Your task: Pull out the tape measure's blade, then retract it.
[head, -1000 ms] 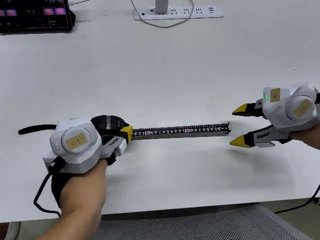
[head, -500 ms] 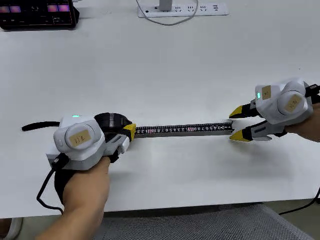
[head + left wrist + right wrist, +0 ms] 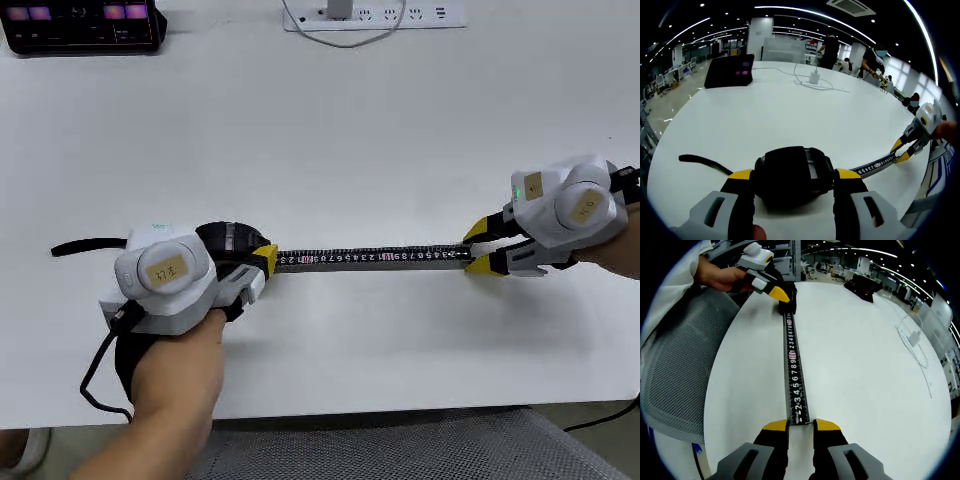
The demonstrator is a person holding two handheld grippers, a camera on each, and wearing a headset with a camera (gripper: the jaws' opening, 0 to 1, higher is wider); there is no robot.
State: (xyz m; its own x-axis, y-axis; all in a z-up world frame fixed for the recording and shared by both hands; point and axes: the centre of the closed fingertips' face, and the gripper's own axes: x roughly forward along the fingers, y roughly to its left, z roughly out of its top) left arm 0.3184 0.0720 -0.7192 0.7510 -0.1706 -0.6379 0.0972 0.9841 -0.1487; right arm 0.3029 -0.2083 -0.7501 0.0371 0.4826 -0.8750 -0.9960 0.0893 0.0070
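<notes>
Right hand-held gripper [image 3: 476,248] closed on blade [image 3: 370,257] tip; left hand-held gripper [image 3: 794,175] clamps tape measure [image 3: 228,240]; white table [image 3: 350,130]

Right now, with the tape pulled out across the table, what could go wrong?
1. The right gripper brackets the end of the blade at its thin edges. I cannot tell whether it truly grips, so the blade may slip free and snap back toward the tape measure case.
2. The left gripper clamps the case by its rounded sides, so a hard pull might twist it loose.
</notes>
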